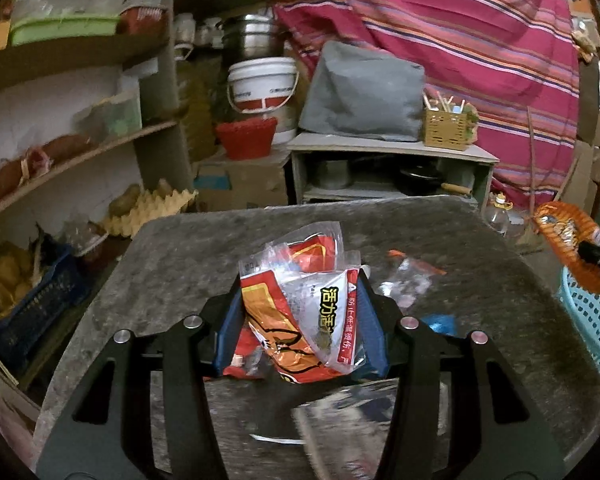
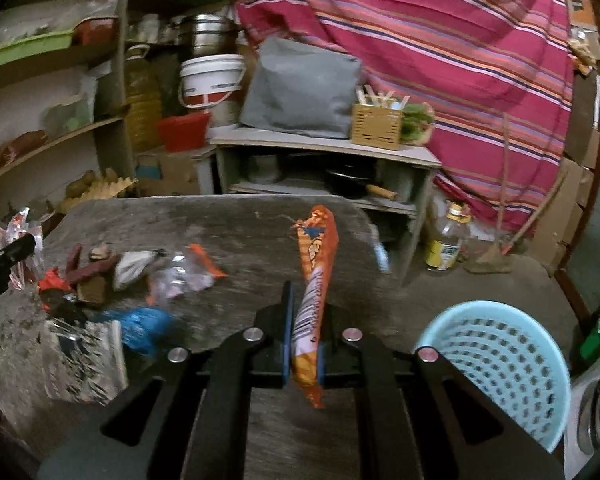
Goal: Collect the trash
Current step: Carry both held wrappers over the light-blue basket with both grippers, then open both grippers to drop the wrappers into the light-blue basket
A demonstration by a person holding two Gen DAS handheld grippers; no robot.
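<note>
My left gripper [image 1: 300, 284] is shut on a bunch of red-and-clear plastic wrappers [image 1: 296, 312], pinched between its blue pads above the grey stone table [image 1: 188, 248]. My right gripper [image 2: 306, 296] is shut on a flat orange snack wrapper [image 2: 316, 264] that stands on edge over the table's right part. A light blue mesh basket [image 2: 496, 360] stands on the floor to the lower right of it; the left wrist view catches the basket [image 1: 592, 320] at its right edge, with the orange wrapper [image 1: 564, 236] above it. More trash lies on the table: a clear wrapper with orange trim [image 2: 184, 272], brown and red scraps [image 2: 88, 272], a crumpled blue bag [image 2: 144, 328], a silver printed bag [image 2: 84, 356].
Shelves [image 1: 80, 152] with food and egg trays stand on the left. Beyond the table is a low grey cabinet [image 2: 320, 148] with a grey cushion and a bamboo holder on it. A striped pink cloth [image 2: 440, 40] hangs behind. An oil bottle [image 2: 448, 240] and a broom stand on the floor.
</note>
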